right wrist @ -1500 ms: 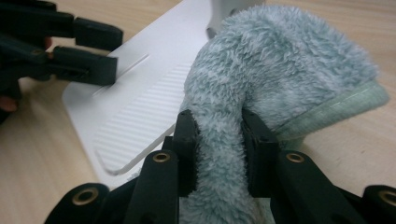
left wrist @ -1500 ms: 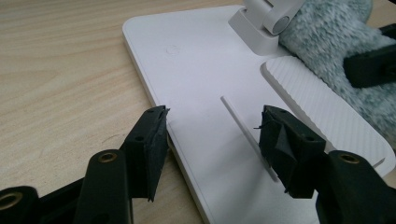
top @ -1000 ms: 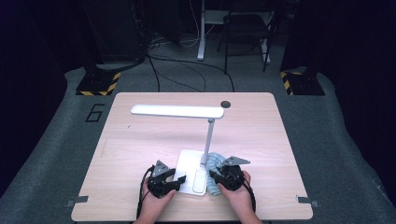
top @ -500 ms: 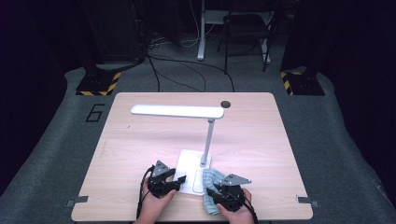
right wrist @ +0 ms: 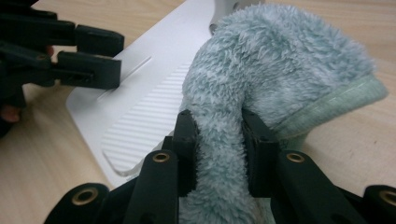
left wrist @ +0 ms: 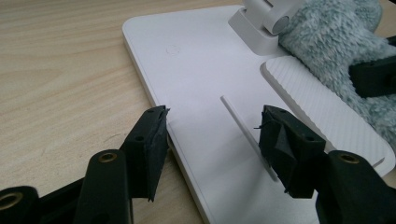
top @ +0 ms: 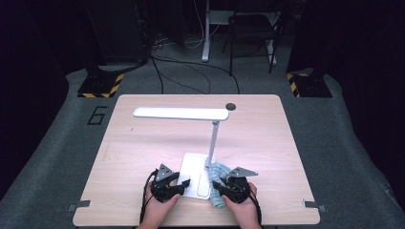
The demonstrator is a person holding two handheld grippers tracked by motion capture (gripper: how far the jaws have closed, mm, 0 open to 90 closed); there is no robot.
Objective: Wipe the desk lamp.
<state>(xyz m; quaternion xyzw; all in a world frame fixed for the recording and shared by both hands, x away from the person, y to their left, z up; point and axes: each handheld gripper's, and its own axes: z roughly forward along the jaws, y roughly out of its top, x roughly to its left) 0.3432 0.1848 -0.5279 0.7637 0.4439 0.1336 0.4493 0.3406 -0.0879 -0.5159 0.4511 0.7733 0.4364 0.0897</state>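
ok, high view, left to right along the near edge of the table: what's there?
Left gripper, jaws either side of the base's near-left edge → white lamp base → fluffy blue-grey cloth → right gripper, jaws pinching the cloth.

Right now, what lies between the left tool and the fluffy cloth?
In the high view, the lamp base lies between the left tool and the fluffy cloth; the right tool grips that cloth.
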